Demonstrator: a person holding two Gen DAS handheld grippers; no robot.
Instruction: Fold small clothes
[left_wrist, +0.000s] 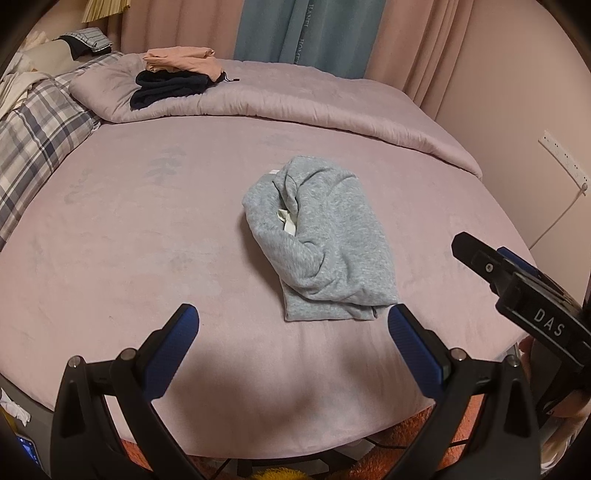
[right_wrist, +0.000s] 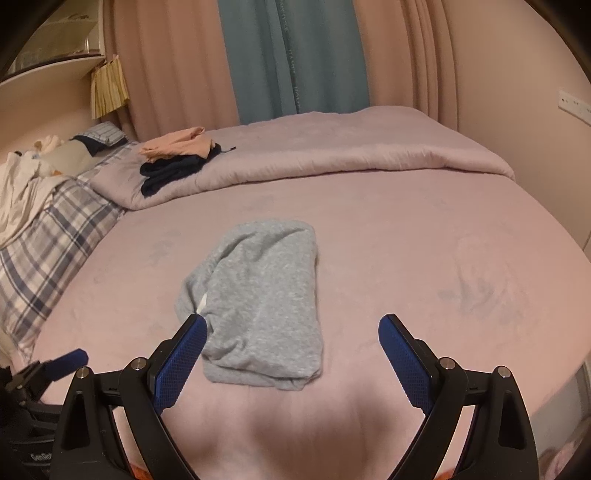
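A small grey garment (left_wrist: 325, 243) lies folded in a loose bundle in the middle of the pink bed sheet (left_wrist: 147, 240), with a bit of white label showing in a crease. My left gripper (left_wrist: 293, 315) hovers open just in front of its near edge, holding nothing. In the right wrist view the same grey garment (right_wrist: 262, 295) lies straight ahead. My right gripper (right_wrist: 291, 326) is open too, its left finger over the garment's near left corner. The right gripper (left_wrist: 517, 280) also shows at the right edge of the left wrist view.
A peach garment (left_wrist: 181, 61) rests on a dark navy one (left_wrist: 166, 88) atop the rolled pink duvet (left_wrist: 295, 107) at the far side. A plaid pillow (left_wrist: 37, 136) and white clothes lie far left. Curtains (left_wrist: 295, 29) hang behind; a power strip (left_wrist: 563, 158) is on the right wall.
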